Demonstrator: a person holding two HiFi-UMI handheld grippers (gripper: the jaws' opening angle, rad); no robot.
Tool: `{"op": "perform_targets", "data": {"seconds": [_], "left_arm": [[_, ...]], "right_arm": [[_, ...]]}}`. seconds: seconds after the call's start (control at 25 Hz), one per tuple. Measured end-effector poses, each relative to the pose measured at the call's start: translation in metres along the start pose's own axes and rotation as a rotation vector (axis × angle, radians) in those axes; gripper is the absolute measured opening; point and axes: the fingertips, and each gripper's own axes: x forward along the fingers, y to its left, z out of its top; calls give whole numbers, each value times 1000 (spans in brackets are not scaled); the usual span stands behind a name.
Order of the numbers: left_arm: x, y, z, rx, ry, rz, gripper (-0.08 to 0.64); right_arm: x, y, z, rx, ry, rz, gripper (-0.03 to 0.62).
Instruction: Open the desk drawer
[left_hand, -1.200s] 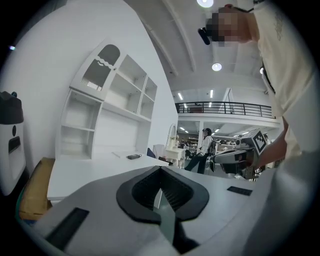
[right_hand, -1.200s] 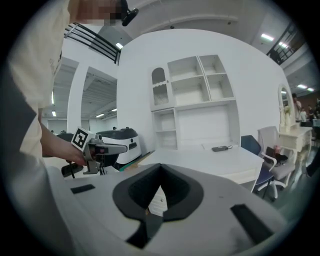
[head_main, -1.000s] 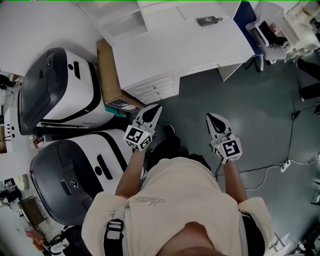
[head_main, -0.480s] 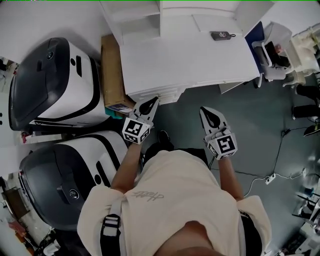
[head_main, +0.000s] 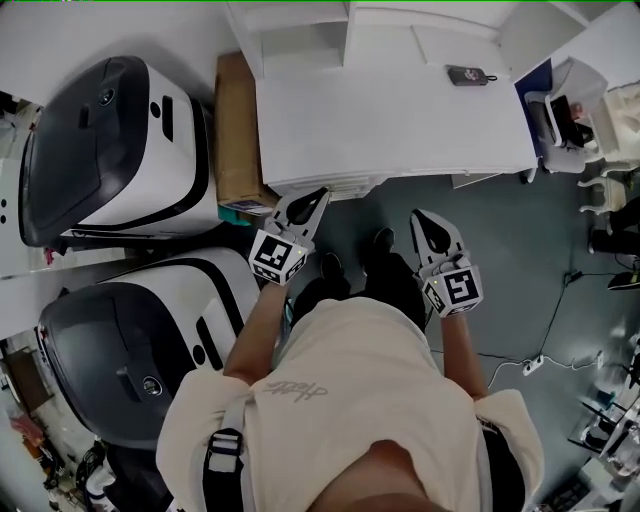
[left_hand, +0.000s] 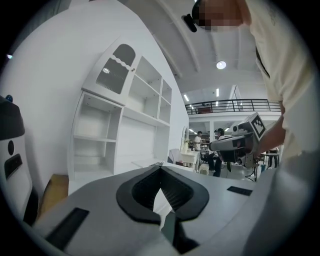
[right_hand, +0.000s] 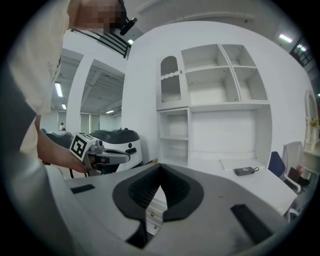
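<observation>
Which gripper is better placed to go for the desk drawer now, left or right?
Probably left. The left gripper points at the drawer stack, its tips close beside it in the head view; the right gripper hangs over the floor farther off.

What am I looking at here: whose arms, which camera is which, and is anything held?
No robot arm: a person holds a two-jaw gripper in each hand. The top-down picture comes from a head camera; the left gripper and right gripper point toward a white desk. The other two pictures come from cameras riding on each gripper, looking along its jaws. On the desk lies a small dark device; the drawers show beyond the right jaws, untouched. Both grippers are shut at the tips and hold nothing. Two black-and-white machines stand at the left.
</observation>
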Motion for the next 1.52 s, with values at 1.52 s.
{"op": "perform_targets", "data": {"seconds": [1.52], "left_arm": [[56,75,70,-26,-34,458,39]], "right_arm": [[144,-105,52,-59,-90,435,-2]]}}
